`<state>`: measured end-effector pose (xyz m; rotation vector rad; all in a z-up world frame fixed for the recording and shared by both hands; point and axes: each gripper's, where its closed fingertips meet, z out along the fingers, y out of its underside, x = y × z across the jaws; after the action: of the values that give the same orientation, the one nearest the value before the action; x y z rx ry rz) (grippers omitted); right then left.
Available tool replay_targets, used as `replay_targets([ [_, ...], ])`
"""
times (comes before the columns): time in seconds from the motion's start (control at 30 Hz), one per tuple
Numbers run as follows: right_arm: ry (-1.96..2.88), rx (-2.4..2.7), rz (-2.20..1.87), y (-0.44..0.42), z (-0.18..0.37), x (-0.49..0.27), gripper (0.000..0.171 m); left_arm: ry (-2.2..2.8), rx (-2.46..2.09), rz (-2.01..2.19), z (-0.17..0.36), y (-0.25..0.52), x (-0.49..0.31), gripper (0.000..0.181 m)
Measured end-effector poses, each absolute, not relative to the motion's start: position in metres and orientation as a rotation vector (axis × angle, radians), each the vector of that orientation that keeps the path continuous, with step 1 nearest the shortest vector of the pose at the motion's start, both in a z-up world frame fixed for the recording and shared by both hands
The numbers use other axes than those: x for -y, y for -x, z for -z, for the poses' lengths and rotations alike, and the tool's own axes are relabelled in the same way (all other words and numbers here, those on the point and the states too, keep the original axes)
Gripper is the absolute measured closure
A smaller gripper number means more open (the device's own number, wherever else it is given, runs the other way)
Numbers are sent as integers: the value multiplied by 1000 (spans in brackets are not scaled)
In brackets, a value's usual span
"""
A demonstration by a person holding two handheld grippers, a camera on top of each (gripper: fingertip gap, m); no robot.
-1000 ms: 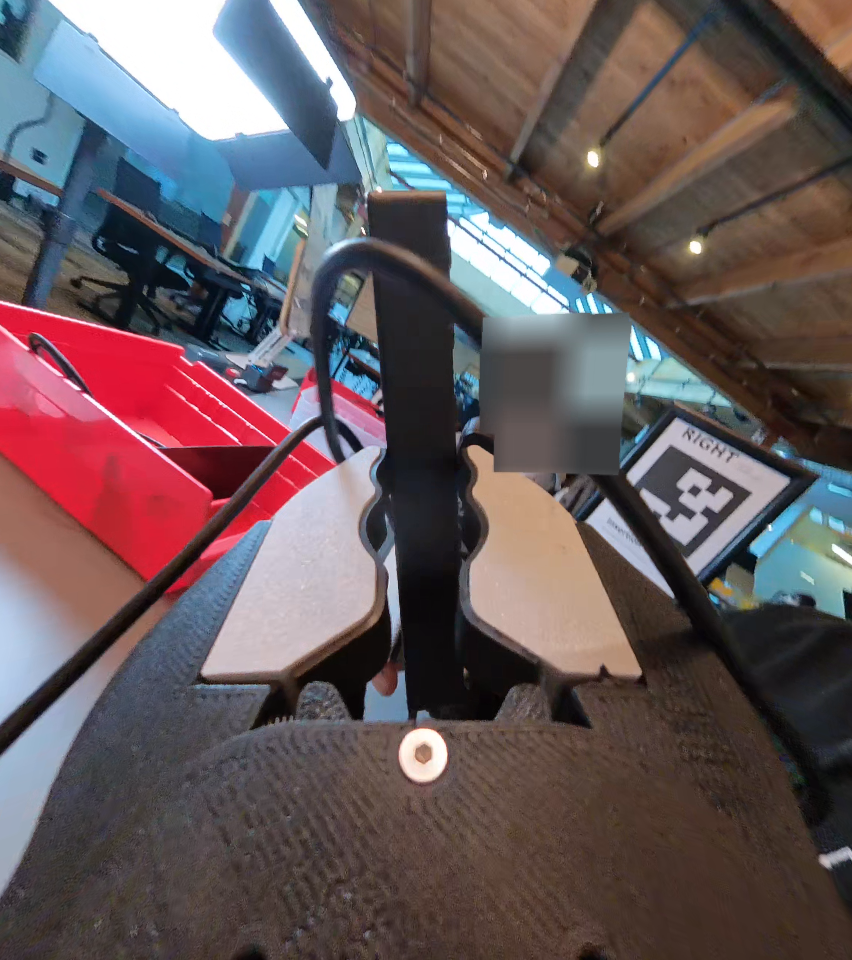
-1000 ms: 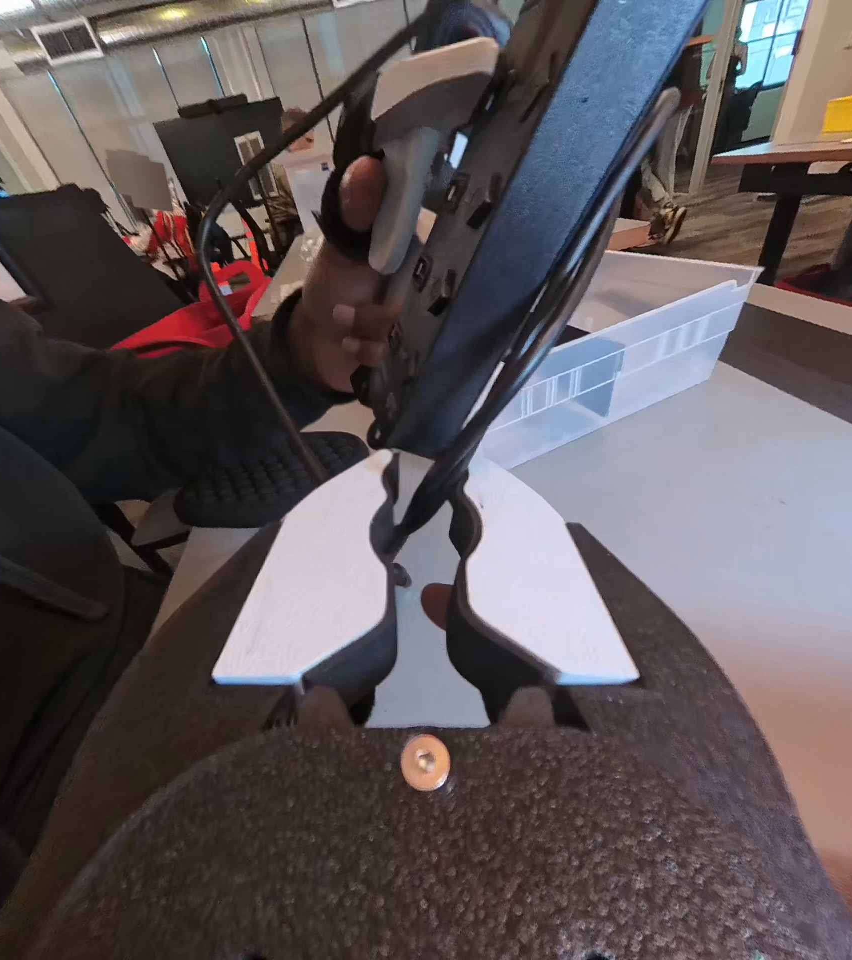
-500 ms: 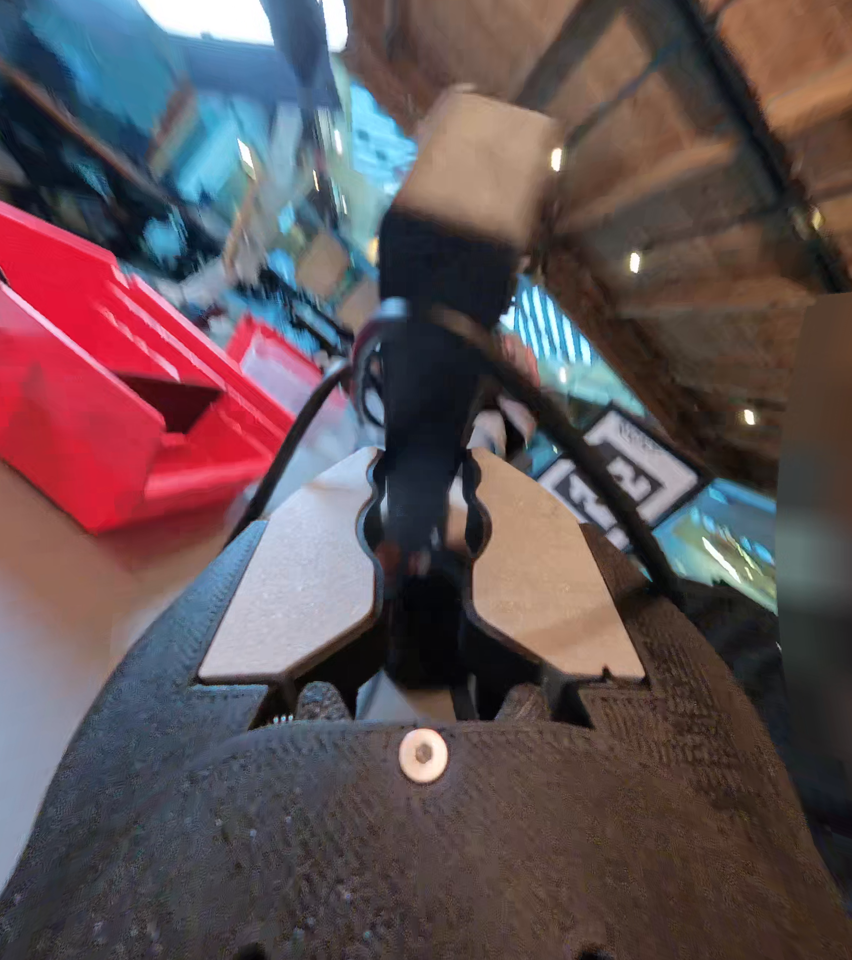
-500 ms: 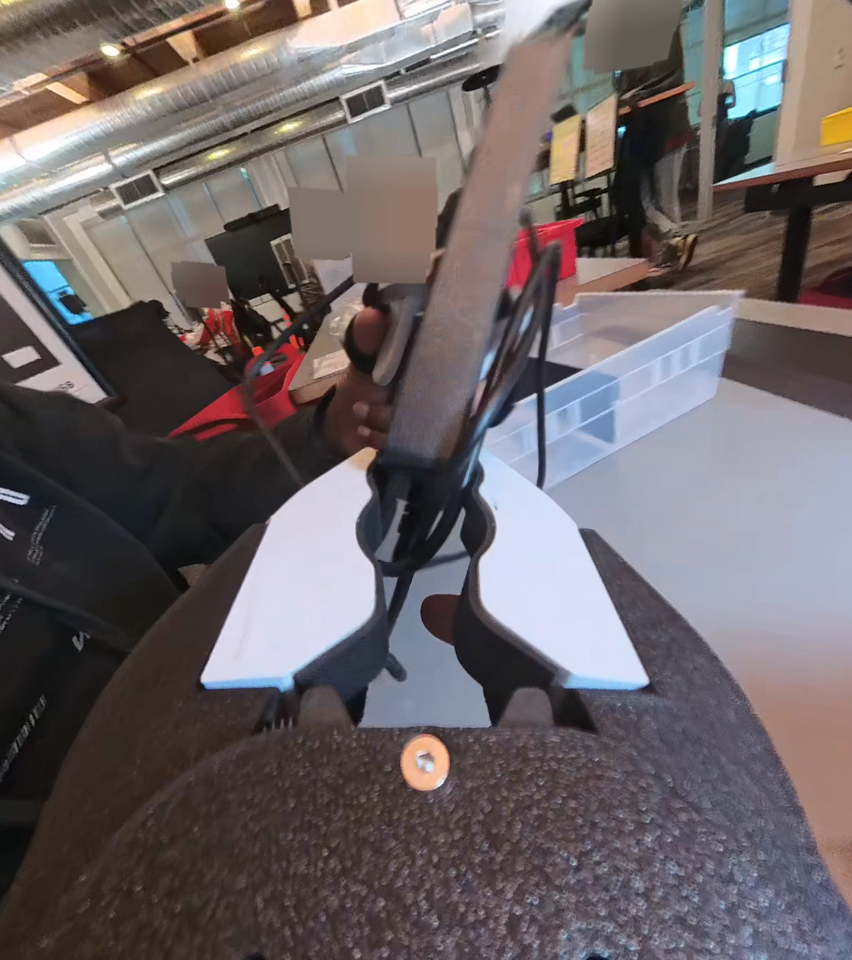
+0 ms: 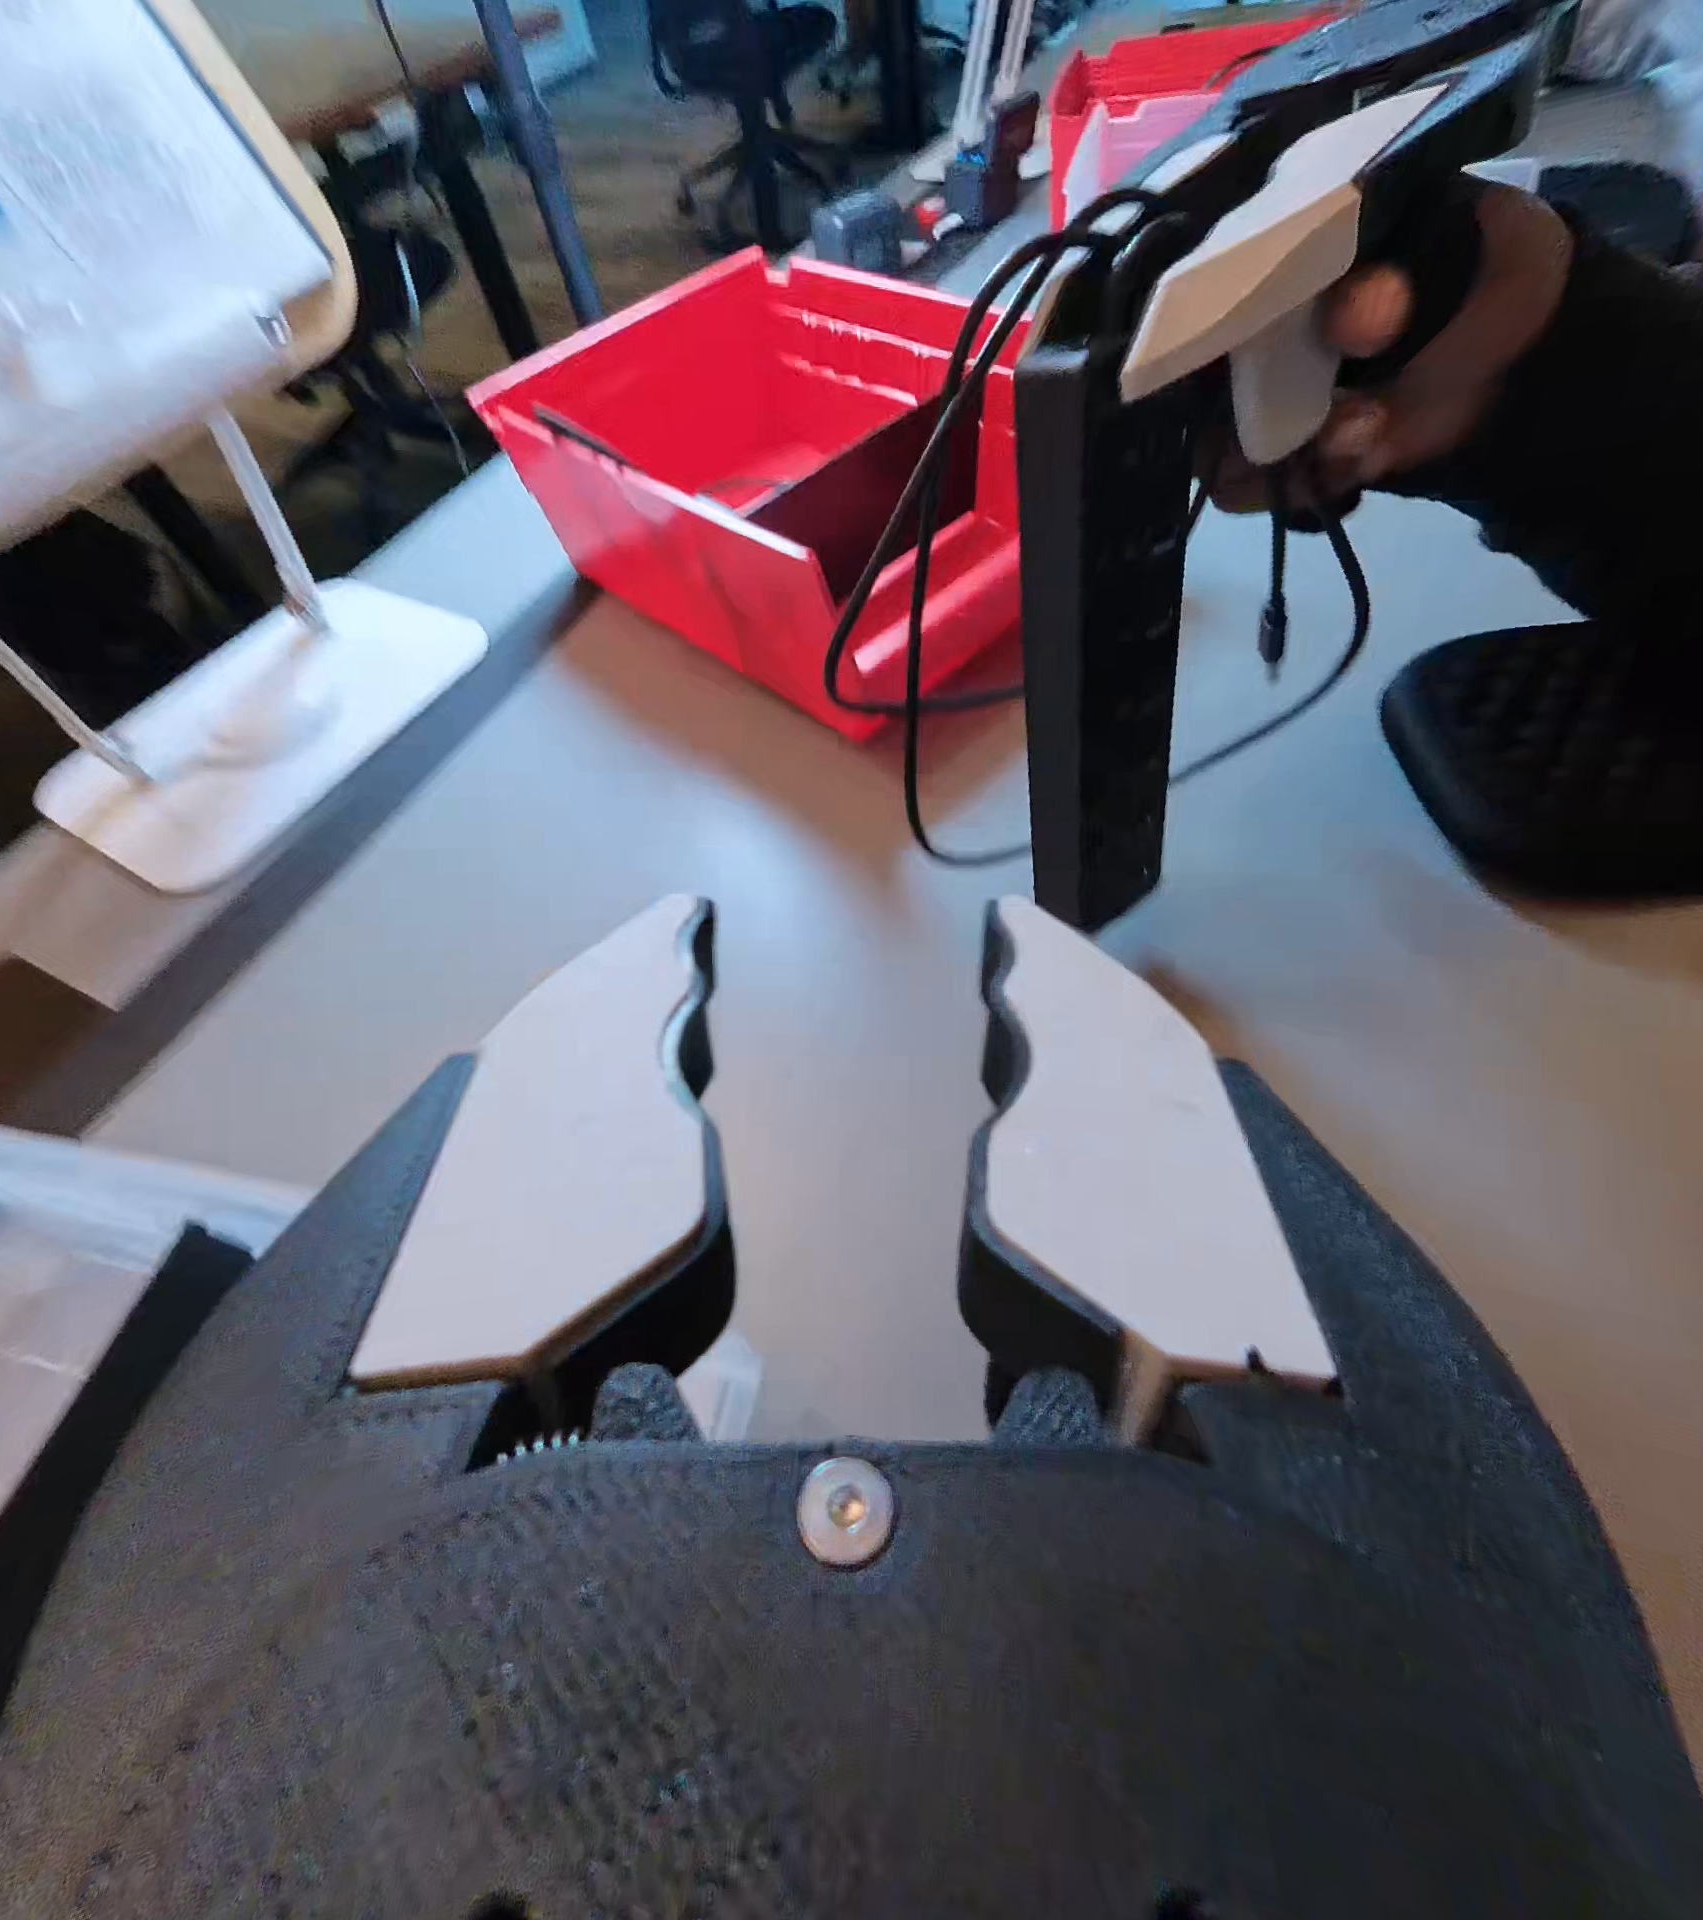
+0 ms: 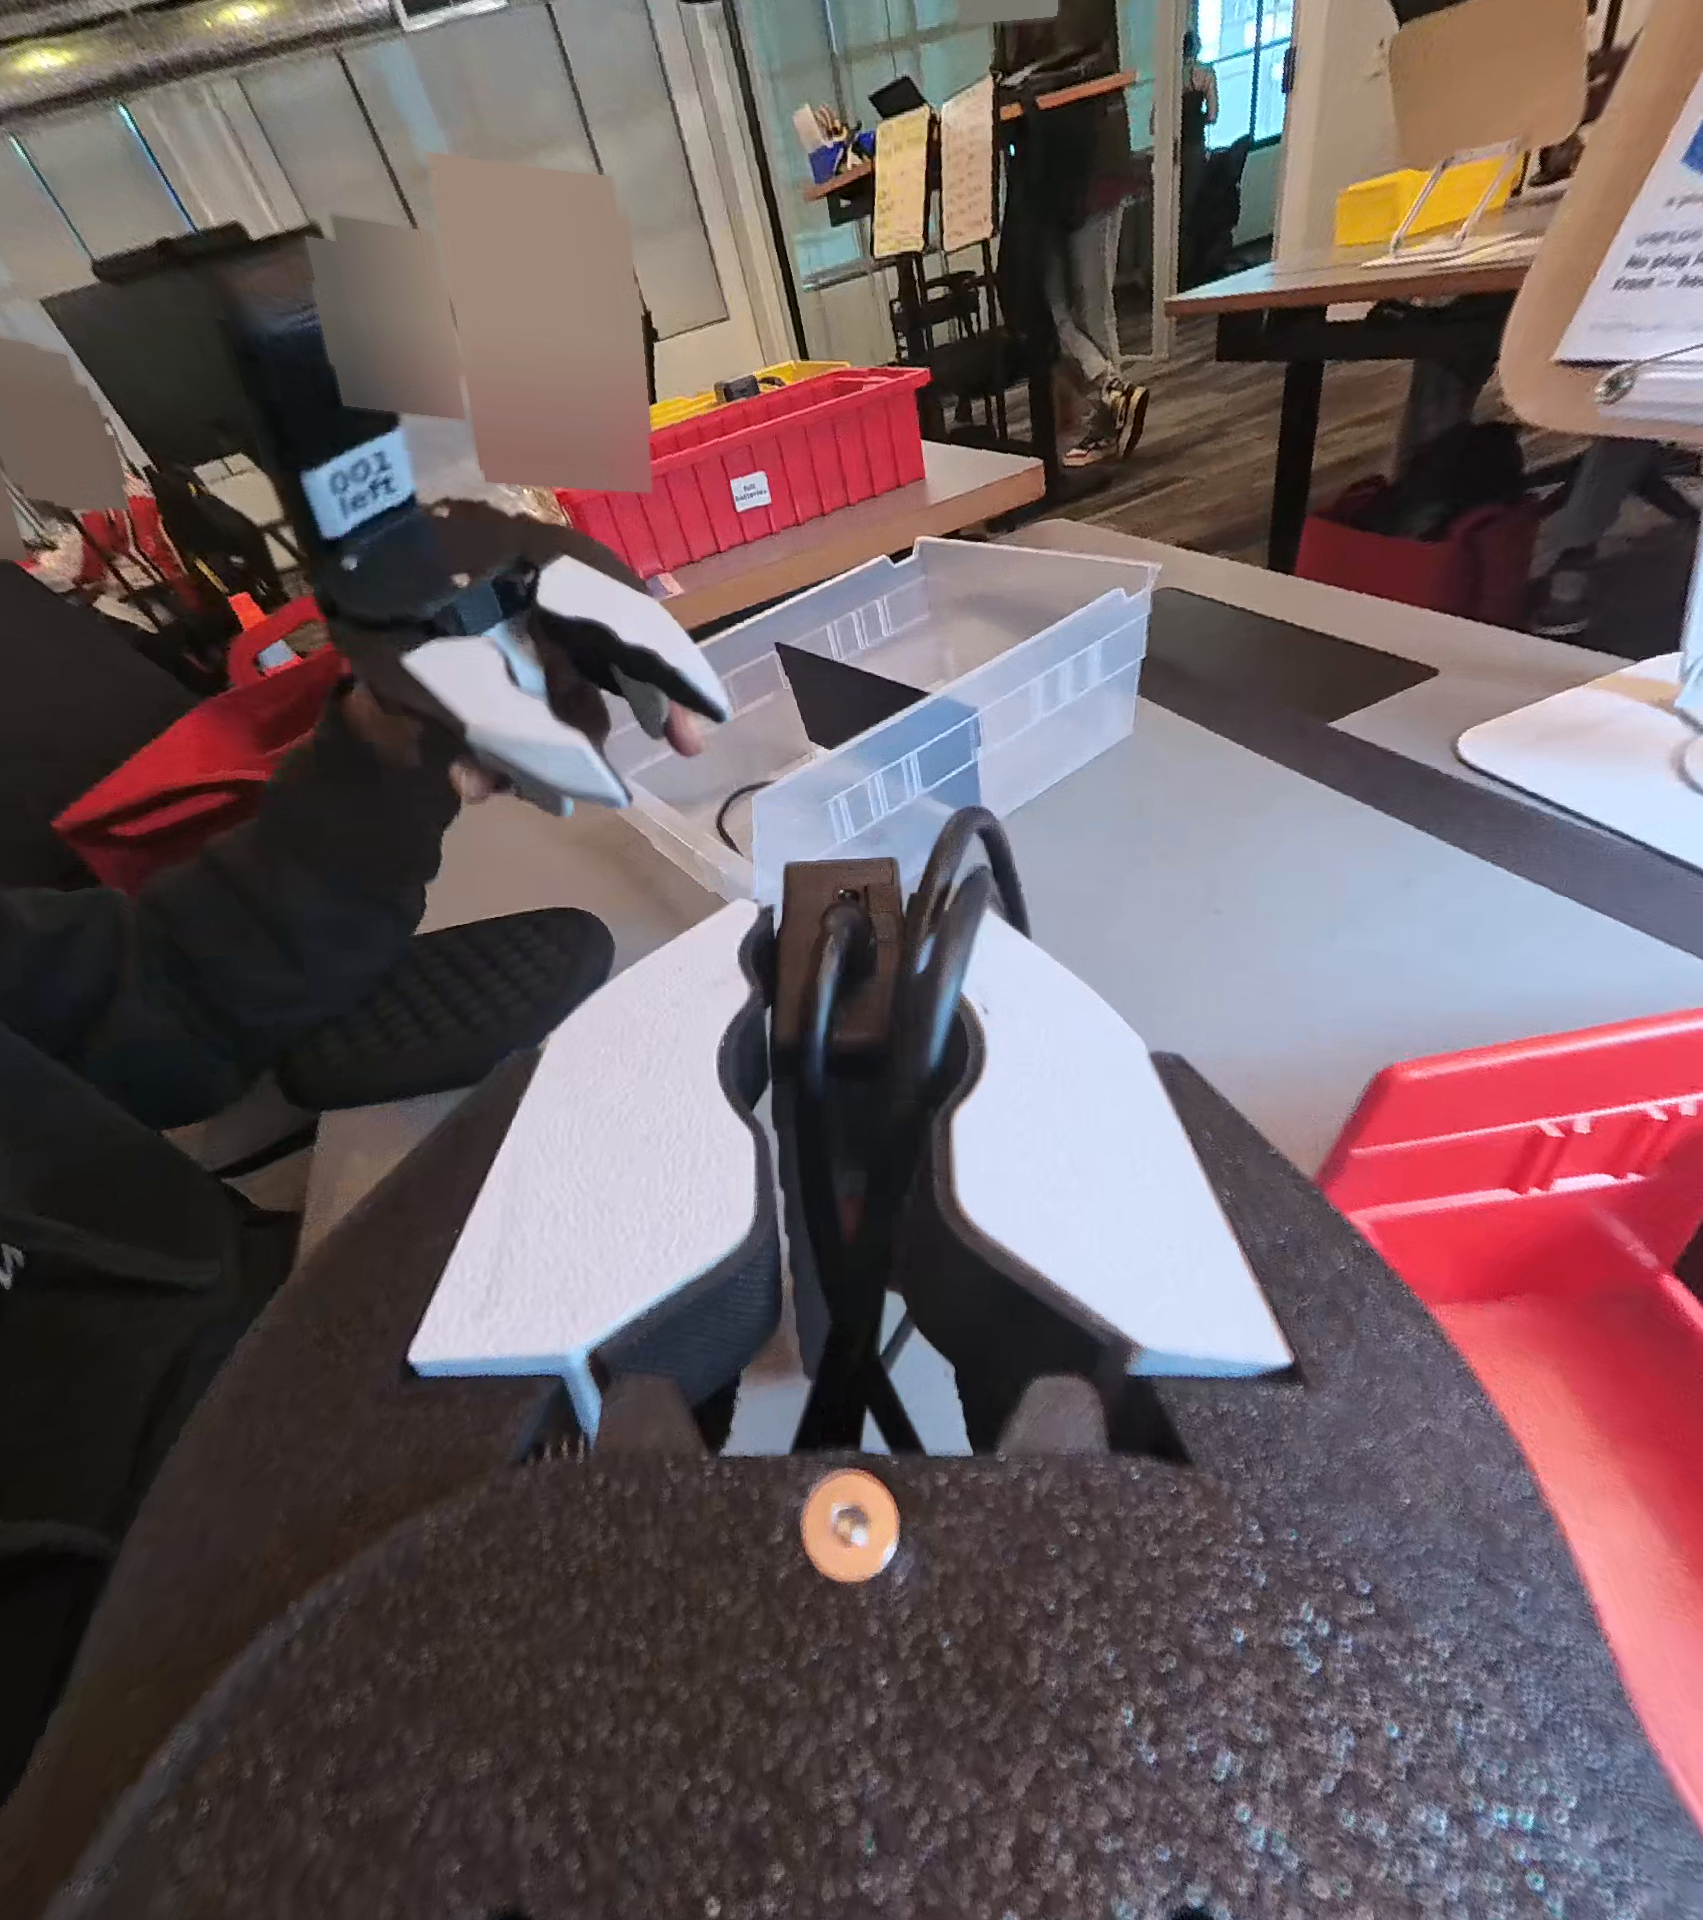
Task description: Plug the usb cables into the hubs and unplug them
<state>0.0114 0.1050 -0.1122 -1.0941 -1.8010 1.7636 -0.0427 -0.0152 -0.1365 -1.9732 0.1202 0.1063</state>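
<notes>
A grey table (image 5: 618, 790) in an open office carries the scene, with desks and chairs blurred behind. The left gripper (image 5: 845, 925) hangs over bare tabletop, its fingers spread wide with nothing between them. The right gripper (image 6: 857, 935) is clamped on the top end of a long black hub (image 5: 1096, 623), which hangs upright just above the table, right of centre in the left wrist view. A black cable (image 5: 930, 488) is plugged into the hub's end and loops down its left side to the table; a loose plug (image 5: 1271, 629) dangles on the right. The hub's ports are too dark and blurred to count, and most of its length is hidden in the right wrist view. Beyond the hub sits a red bin (image 5: 722, 488) with a dark divider, perhaps holding another cable. A clear bin (image 6: 982, 665) lies far in the right wrist view, and a white sign stand (image 5: 255, 727) at the left, cut off.
</notes>
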Motion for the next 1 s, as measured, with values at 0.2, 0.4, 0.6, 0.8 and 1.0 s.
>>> replay_targets([
  [0.2,1085,1810,-1871,-13,109,-64,147,1951,-233,-311,154,5,-42,81],
  [0.4,642,2117,-1760,-49,117,-11,147,1954,-496,176,162,-50,-36,97],
  [0.6,552,2066,-1771,-54,109,-6,146,1878,-534,383,154,-66,-24,154],
  [0.8,470,2060,-1919,-67,95,-16,114,1693,-511,848,133,-75,1,154],
  [1.0,467,2203,-1932,-76,120,-16,107,1517,-481,1129,120,-72,14,154],
])
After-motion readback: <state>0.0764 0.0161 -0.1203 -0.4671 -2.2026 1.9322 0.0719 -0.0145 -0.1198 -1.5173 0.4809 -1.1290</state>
